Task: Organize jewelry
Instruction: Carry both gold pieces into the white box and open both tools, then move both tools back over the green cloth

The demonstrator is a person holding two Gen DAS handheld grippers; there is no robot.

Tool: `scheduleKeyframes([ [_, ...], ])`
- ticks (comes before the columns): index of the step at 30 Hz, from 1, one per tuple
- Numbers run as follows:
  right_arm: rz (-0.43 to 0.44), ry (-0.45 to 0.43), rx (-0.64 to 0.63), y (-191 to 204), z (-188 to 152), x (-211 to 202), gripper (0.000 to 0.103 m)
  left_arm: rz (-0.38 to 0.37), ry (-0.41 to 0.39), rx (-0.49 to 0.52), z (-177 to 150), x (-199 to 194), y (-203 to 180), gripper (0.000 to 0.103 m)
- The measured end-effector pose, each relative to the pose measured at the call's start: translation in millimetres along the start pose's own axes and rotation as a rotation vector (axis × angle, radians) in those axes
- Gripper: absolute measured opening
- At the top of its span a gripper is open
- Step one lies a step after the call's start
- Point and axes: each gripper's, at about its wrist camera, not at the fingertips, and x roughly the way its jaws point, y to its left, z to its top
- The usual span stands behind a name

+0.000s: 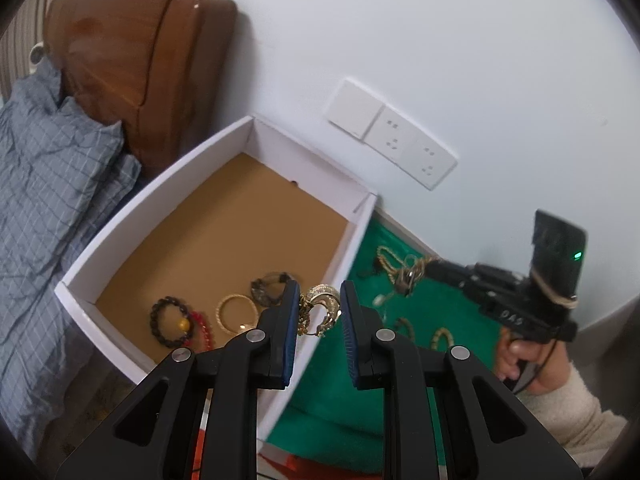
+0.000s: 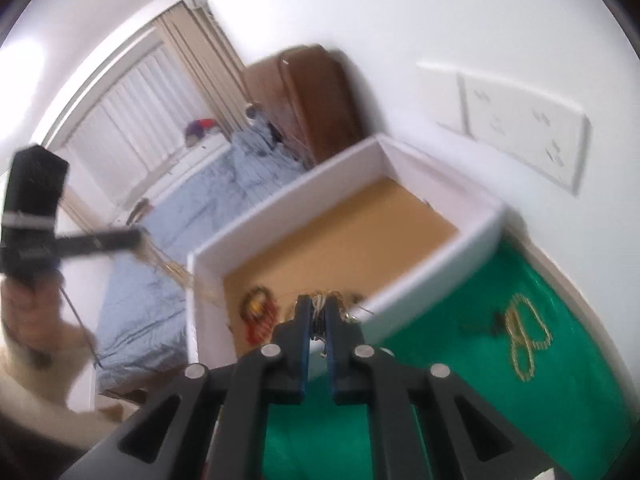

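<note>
In the left wrist view my left gripper (image 1: 320, 300) is shut on an ornate gold piece (image 1: 322, 306), held over the near right wall of a white box (image 1: 216, 140) with a brown floor. A dark bead bracelet (image 1: 170, 322), a red one (image 1: 202, 328), a gold bangle (image 1: 236, 312) and a smoky bracelet (image 1: 270, 286) lie inside the box. My right gripper (image 1: 430, 266) hangs above the green cloth (image 1: 440, 300), shut on a tangled gold chain (image 1: 408, 274). In the blurred right wrist view the right gripper (image 2: 317, 302) pinches chain strands (image 2: 318, 314).
More gold pieces lie on the green cloth: bangles (image 1: 442, 336) and a looped chain (image 2: 524, 340). A wall with sockets (image 1: 394, 140) rises right behind the box. A bed with grey checked bedding (image 1: 48, 168) and a wooden headboard (image 1: 132, 60) stands to the left.
</note>
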Motion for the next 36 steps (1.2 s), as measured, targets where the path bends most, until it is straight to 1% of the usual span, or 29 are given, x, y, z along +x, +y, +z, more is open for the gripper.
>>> scheduleKeyframes([
  [1, 0.005, 0.000, -0.008, 4.4, 9.2, 5.7, 0.007, 0.010, -0.001, -0.005, 3.0, 3.0, 4.0, 0.019],
  [4, 0.030, 0.023, -0.016, 13.2, 23.0, 28.2, 0.007, 0.033, -0.002, -0.012, 10.3, 11.8, 12.2, 0.019],
  [8, 0.046, 0.061, -0.027, 15.2, 43.1, 62.3, 0.007, 0.052, 0.000, -0.028, 22.2, 32.9, 28.8, 0.019],
  [13, 0.046, 0.130, -0.038, 10.2, 68.8, 125.8, 0.007, 0.080, 0.006, -0.064, 34.0, 68.7, 56.8, 0.019],
  [16, 0.027, 0.176, -0.059, 9.4, 74.3, 158.3, 0.007, 0.107, 0.015, -0.067, 38.2, 94.3, 72.2, 0.019],
  [18, 0.019, 0.229, -0.068, 8.2, 74.3, 186.5, 0.008, 0.124, 0.021, -0.069, 38.2, 111.7, 80.4, 0.020],
  [19, 0.009, 0.246, -0.067, 7.2, 73.5, 198.8, 0.010, 0.140, 0.022, -0.071, 37.4, 121.5, 85.2, 0.020],
  [20, 0.000, 0.255, -0.066, 5.6, 72.7, 207.5, 0.010, 0.160, 0.024, -0.075, 36.6, 128.6, 88.8, 0.021],
  [21, -0.016, 0.266, -0.063, 3.8, 73.2, 216.7, 0.013, 0.196, 0.026, -0.080, 35.7, 134.7, 92.2, 0.027],
  [22, -0.026, 0.270, -0.052, 2.4, 74.7, 220.8, 0.027, 0.242, 0.027, -0.082, 34.1, 139.6, 94.8, 0.033],
  [23, -0.036, 0.258, -0.031, 0.7, 76.7, 219.8, 0.036, 0.259, 0.020, -0.079, 32.7, 139.4, 95.0, 0.045],
  [24, -0.045, 0.236, -0.016, 0.9, 78.2, 213.1, 0.053, 0.266, 0.006, -0.074, 31.1, 136.7, 94.1, 0.054],
  [25, -0.052, 0.199, -0.007, 1.8, 81.5, 201.5, 0.060, 0.273, -0.009, -0.068, 29.8, 132.5, 92.1, 0.059],
  [26, -0.055, 0.176, -0.010, 2.9, 83.1, 192.5, 0.060, 0.285, -0.023, -0.060, 28.4, 127.3, 88.9, 0.070],
  [27, -0.068, 0.151, -0.023, 5.1, 85.2, 180.4, 0.061, 0.307, -0.041, -0.047, 26.9, 121.0, 83.9, 0.077],
  [28, -0.089, 0.128, -0.041, 9.0, 86.8, 167.7, 0.065, 0.325, -0.059, -0.029, 25.7, 115.9, 78.4, 0.080],
  [30, -0.151, 0.076, -0.080, 16.6, 85.4, 134.4, 0.070, 0.343, -0.098, 0.032, 22.0, 103.6, 62.0, 0.086],
  [32, -0.217, 0.034, -0.101, 21.0, 77.4, 102.2, 0.070, 0.345, -0.128, 0.102, 14.6, 91.5, 40.6, 0.090],
  [33, -0.257, 0.006, -0.105, 22.3, 69.6, 83.9, 0.071, 0.339, -0.139, 0.132, 9.8, 86.2, 30.1, 0.093],
  [35, -0.319, -0.043, -0.099, 22.1, 48.1, 50.5, 0.073, 0.313, -0.147, 0.178, -3.3, 77.5, 8.1, 0.095],
  [36, -0.342, -0.064, -0.089, 21.4, 35.4, 34.9, 0.078, 0.293, -0.145, 0.195, -9.2, 76.0, -1.9, 0.095],
])
